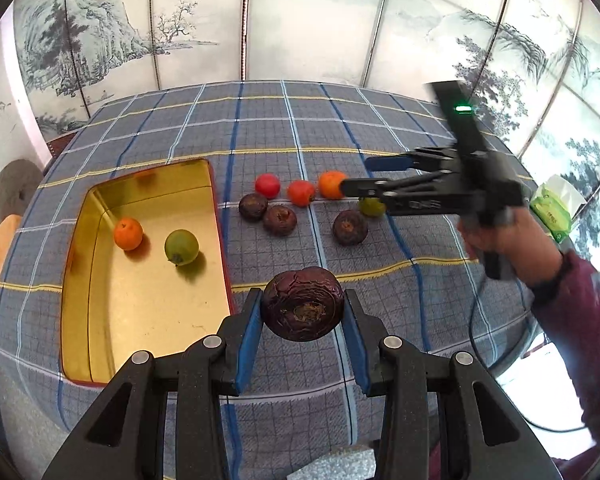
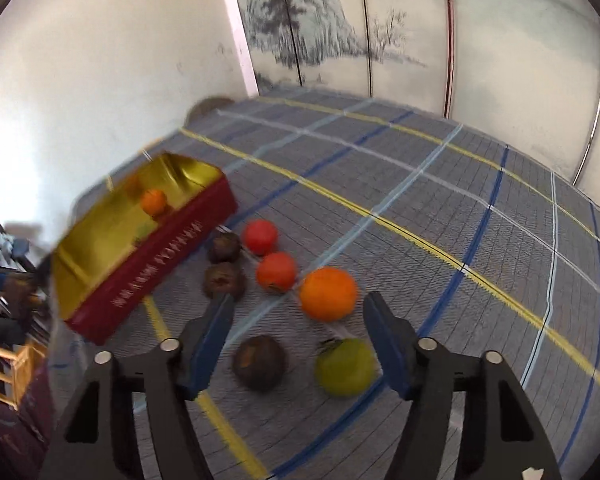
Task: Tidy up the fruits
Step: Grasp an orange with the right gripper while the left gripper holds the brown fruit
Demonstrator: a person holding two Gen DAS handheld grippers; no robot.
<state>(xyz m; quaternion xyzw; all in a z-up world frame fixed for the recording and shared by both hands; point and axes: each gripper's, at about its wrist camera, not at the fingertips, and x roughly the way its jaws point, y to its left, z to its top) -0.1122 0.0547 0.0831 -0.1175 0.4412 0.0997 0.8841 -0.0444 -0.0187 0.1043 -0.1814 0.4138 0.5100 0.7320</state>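
My left gripper point(image 1: 302, 308) is shut on a dark purple fruit point(image 1: 302, 304) and holds it above the cloth, just right of the gold-lined tin point(image 1: 100, 320). The tin holds an orange point(image 1: 128, 233) and a green fruit point(image 1: 181, 247). My right gripper point(image 2: 300, 300) is open and empty, hovering over loose fruit: an orange point(image 2: 328, 293), a green fruit point(image 2: 346, 366), a dark purple fruit point(image 2: 260, 362), two red fruits point(image 2: 277, 272) and two more purple fruits point(image 2: 224, 280). The right gripper also shows in the left wrist view point(image 1: 354, 176), by the orange point(image 1: 330, 185).
A plaid cloth point(image 1: 340, 128) covers the table. The tin's outside is red point(image 2: 156, 276). A green tissue pack point(image 1: 552, 208) lies at the table's right edge. A painted folding screen point(image 1: 300, 20) stands behind the table. A cable hangs by the person's right arm point(image 1: 572, 296).
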